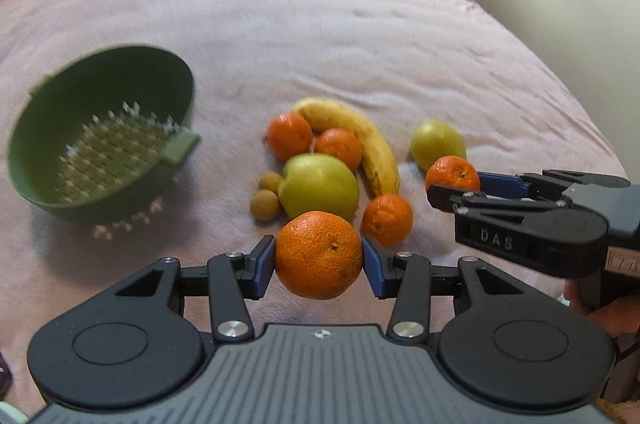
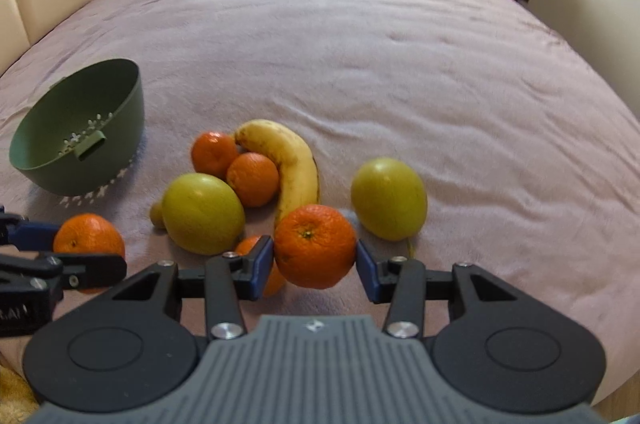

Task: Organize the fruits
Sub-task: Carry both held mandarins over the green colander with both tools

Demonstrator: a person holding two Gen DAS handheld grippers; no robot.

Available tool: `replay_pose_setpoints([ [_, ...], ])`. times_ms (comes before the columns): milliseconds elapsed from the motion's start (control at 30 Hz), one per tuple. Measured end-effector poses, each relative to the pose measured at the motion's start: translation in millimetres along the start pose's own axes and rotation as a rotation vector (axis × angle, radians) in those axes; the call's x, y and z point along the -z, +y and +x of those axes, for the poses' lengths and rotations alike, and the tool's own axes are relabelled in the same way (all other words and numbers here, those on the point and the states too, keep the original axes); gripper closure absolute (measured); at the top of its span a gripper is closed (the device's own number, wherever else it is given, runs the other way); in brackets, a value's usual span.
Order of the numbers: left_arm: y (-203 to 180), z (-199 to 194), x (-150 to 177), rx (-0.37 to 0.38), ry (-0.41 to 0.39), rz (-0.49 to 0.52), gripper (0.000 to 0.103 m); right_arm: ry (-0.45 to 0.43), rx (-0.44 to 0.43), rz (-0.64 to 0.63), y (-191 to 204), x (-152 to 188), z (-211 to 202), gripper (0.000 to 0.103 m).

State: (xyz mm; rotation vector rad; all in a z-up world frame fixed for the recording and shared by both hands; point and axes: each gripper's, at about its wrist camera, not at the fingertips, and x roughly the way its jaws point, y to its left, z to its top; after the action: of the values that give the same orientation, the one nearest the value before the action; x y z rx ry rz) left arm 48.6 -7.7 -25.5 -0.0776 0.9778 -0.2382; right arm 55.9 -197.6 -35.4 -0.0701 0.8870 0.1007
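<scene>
Your left gripper [image 1: 319,260] has its blue pads clamped on a mandarin [image 1: 319,255], held above the pink bed cover [image 1: 320,24]. Your right gripper [image 2: 315,260] is clamped the same way on a second mandarin [image 2: 315,247], also lifted off the cover. In the left wrist view the right gripper sits to the right, with its fruit pinched between the blue fingers [image 1: 498,184].

The remaining fruit lies in a loose cluster toward the near edge of the bed. A banana [image 1: 356,140] curves along the far side, touching two mandarins [image 1: 316,138] tucked against its inner bend. A green apple [image 1: 318,186] sits just in front of them, with two small brown round fruits [image 1: 267,194] touching its left side. Another mandarin [image 1: 387,219] rests on the cover just right of the apple. A second green apple [image 2: 389,199] lies apart, to the right of the banana.

A green colander [image 1: 100,132] stands tilted, well to the left of the cluster, nearer the bed's left edge.
</scene>
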Motion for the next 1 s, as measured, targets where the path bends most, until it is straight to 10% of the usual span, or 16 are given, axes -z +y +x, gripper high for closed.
replay_pose_setpoints([
  [500, 46.8, -54.6, -32.8, -0.114, -0.151, -0.089, 0.051, -0.141, -0.095, -0.18, 55.5, -34.1, -47.0, 0.061],
  [1000, 107.5, -40.8, -65.3, -0.265, -0.109, -0.154, 0.051, -0.173, -0.244, -0.466, 132.1, -86.8, -17.8, 0.061],
])
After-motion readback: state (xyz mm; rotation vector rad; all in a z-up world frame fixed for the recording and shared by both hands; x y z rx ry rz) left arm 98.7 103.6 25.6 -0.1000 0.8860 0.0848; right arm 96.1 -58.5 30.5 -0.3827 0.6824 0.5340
